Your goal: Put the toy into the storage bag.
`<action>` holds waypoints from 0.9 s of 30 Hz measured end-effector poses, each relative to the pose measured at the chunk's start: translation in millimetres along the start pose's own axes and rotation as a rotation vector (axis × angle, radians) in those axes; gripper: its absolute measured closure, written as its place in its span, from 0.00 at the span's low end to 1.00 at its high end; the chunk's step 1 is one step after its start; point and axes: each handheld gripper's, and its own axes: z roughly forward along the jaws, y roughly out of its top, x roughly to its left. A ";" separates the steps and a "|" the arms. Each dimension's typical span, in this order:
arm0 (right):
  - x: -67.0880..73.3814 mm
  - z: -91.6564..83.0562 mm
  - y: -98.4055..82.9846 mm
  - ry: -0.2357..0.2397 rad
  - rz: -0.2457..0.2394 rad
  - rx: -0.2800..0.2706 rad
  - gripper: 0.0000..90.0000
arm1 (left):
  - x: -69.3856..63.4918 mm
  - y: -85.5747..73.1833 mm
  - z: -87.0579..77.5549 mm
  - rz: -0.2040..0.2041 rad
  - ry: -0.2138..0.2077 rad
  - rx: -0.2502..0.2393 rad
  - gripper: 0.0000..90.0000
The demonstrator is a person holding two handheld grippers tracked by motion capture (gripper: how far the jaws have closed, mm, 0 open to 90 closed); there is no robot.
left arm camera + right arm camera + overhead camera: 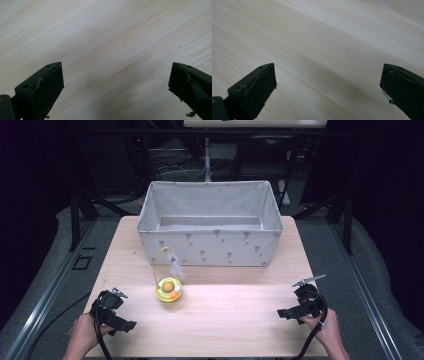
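Observation:
A yellow round toy (169, 290) holding an orange ball, with a thin yellow wire loop and a white feather, sits on the wooden table (230, 320) just in front of a pale fabric bin (210, 247). My left gripper (121, 312) is held low at the table's front left, a short way left of the toy. Its jaws stand wide apart over bare wood (116, 82). My right gripper (293, 304) hovers at the front right, far from the toy. It is open too, with bare wood between its jaws (328, 82).
The bin stands at the back middle of the table, its inside bare as far as I see. Dark frame legs and cables lie behind it on the floor. A person's hands come in at both bottom corners.

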 end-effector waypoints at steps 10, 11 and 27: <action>1.4 1.1 0.4 -0.003 -0.011 0.012 0.00 | -1.0 1.4 -1.4 -0.001 0.006 0.008 0.01; 1.9 1.5 0.5 -0.008 -0.012 0.013 0.00 | -1.0 1.5 -1.9 -0.002 0.007 0.005 0.01; 5.3 1.1 2.2 -0.015 -0.031 0.023 0.01 | 1.9 21.7 -35.6 -0.030 -0.007 -0.067 0.02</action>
